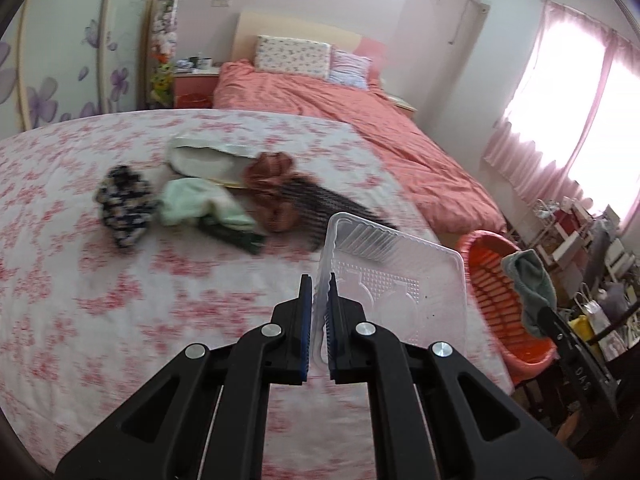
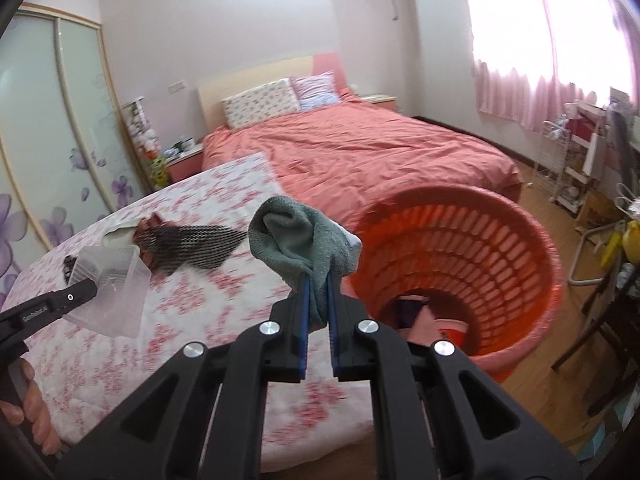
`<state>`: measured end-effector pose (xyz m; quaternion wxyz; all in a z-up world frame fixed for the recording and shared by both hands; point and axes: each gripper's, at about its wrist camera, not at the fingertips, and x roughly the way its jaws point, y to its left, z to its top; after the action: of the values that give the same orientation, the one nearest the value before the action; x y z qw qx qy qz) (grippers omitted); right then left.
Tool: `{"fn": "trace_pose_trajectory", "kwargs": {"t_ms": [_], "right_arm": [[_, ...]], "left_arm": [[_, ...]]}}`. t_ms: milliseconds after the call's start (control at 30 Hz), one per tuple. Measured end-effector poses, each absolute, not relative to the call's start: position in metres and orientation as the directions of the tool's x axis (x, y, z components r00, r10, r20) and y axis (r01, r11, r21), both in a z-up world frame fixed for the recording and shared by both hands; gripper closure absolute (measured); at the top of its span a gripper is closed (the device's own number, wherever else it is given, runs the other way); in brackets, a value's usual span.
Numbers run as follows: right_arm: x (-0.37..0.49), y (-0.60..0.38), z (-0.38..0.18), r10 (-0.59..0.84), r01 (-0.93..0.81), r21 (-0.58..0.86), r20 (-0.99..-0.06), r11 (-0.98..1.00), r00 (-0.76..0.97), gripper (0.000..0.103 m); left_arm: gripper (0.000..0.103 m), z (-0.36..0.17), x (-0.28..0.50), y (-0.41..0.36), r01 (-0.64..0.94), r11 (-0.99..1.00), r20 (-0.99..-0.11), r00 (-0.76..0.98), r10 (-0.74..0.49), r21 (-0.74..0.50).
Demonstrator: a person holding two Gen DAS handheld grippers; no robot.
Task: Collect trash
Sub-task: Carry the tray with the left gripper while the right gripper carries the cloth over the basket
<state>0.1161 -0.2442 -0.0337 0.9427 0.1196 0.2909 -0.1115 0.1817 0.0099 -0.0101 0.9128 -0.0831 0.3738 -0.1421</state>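
My left gripper [image 1: 319, 280] is shut on the edge of a clear plastic tray [image 1: 400, 280], lifted above the floral-covered table [image 1: 100, 300]; the same tray [image 2: 110, 280] shows at the left of the right wrist view. My right gripper [image 2: 318, 276] is shut on a grey-green cloth [image 2: 300, 240], held just left of the rim of the orange slatted basket [image 2: 520, 240]. That basket [image 1: 496, 280] and the cloth [image 1: 530, 284] appear at the right of the left wrist view. A few items lie in the basket's bottom.
On the table lie a dark patterned cloth [image 1: 124, 204], a pale green cloth [image 1: 200, 204], a white pouch [image 1: 204, 156], a brown bundle [image 1: 272, 188] and black netting [image 1: 332, 204]. A pink bed [image 2: 380, 152] stands beyond. Shelves and clutter [image 2: 588, 160] fill the right side.
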Motion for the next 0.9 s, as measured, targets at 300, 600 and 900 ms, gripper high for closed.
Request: {"fn": "trace_pose_trajectory", "kwargs": {"t_ms": [300,600,900], "right_arm": [[0.101,-0.284,-0.031,-0.279,0.401,0.126,-0.533,0.907,0.799,0.094],[0.096,-0.316,-0.036,-0.322,0.458,0.150,-0.525,0.876,0.788,0.094],[0.100,-0.334,-0.045,-0.322,0.472,0.180,-0.526,0.863,0.788,0.094]], "left_arm": [[0.097,-0.006,0.177,-0.056,0.306,0.912,-0.642,0.648,-0.410,-0.273],[0.097,-0.009,0.177,-0.103,0.383,0.885,-0.644,0.613,-0.458,-0.265],[0.097,-0.016,0.185,-0.140,0.417,0.864,-0.658,0.571,-0.491,-0.284]]}}
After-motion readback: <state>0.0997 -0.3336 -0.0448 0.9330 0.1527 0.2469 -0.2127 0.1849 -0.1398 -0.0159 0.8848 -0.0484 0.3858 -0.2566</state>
